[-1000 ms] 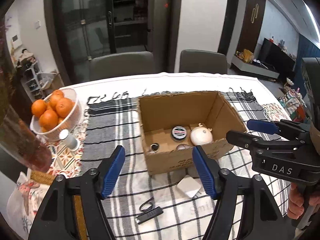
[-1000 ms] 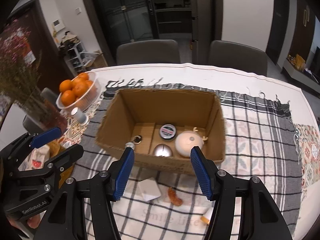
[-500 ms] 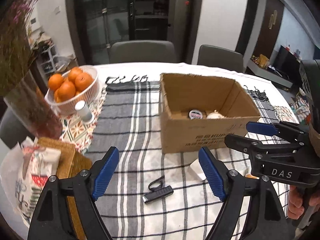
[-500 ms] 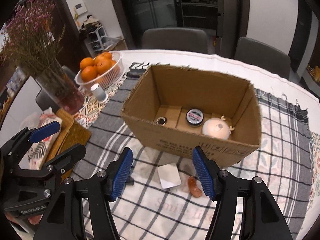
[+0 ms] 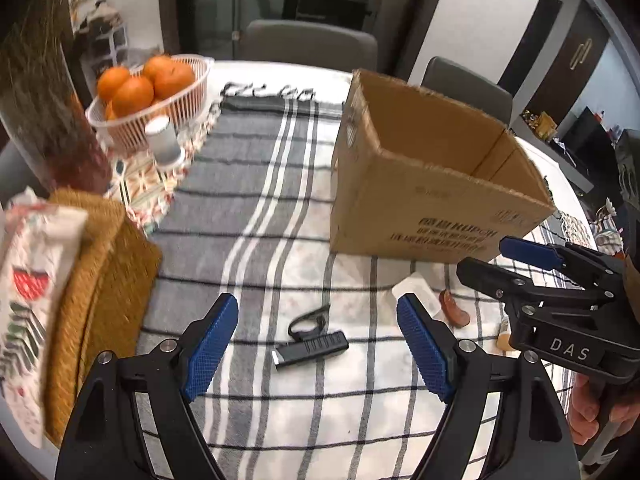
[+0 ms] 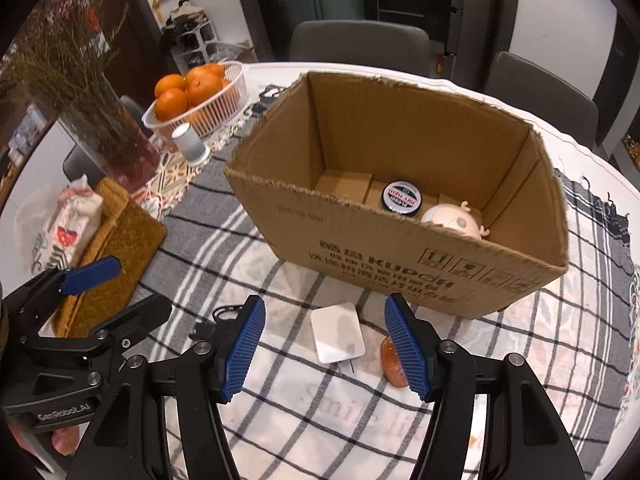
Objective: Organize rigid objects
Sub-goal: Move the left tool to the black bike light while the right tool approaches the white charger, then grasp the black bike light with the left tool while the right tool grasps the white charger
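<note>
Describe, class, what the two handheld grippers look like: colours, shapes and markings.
Both are black plastic frames with silver bolts and two fingers tipped by ribbed blue pads. The left gripper bears "GenRobot.AI" lettering; the right gripper reads "DAS". No cables or sleeves are visible.

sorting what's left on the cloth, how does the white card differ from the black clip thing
The white card is a pale, flat rounded rectangle; the black clip thing is a dark, narrow ribbed bar with a wire loop at one end. The white card lies nearer the cardboard box, ahead of the right gripper; the black clip thing lies ahead of the left gripper. Both rest ungrasped on the checked cloth.
</note>
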### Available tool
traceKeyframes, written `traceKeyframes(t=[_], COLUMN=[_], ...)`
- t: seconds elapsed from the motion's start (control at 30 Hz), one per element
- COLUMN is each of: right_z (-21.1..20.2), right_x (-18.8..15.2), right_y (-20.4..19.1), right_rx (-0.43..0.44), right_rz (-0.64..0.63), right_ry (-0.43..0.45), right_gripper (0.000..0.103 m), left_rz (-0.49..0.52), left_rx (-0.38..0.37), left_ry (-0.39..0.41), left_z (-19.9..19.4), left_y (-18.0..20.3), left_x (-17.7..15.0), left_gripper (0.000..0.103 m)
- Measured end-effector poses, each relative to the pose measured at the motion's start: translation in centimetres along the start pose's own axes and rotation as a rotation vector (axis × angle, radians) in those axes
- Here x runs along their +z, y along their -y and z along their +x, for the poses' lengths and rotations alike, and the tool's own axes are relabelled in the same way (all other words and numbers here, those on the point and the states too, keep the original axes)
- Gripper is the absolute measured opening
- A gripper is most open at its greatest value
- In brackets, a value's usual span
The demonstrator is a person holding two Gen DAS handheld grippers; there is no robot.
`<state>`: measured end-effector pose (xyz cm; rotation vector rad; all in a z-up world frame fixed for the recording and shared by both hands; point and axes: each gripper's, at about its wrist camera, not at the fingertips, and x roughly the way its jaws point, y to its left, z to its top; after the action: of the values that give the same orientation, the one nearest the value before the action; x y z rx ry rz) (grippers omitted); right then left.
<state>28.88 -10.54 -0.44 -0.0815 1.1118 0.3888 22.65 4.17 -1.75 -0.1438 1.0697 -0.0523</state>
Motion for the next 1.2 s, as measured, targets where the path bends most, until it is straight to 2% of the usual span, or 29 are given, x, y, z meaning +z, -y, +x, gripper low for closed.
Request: traceKeyframes(t=[0.23, 0.57, 1.2], right_z=[2.1, 5.6, 10.0], right_x=[-0.8, -2.0, -2.8], right_y=[0.0, 1.2, 1.7], right_rx=[0.003, 0.043, 0.088], right_rz=[-0.033, -0.016, -0.011], right_ry=[-0.045, -0.114, -0.197], right_gripper=[0.063, 0.063, 0.063], left_rz=[-0.029, -0.073, -0.148], left_rx=[0.027, 0.051, 0.061], left_ry=[-0.080, -0.168, -0.237], left_z=[2.4, 5.5, 9.2], left_y=[-0.1, -0.2, -0.7], left_x=[-1.4, -2.9, -4.0], left_gripper=[0.082, 0.082, 0.082])
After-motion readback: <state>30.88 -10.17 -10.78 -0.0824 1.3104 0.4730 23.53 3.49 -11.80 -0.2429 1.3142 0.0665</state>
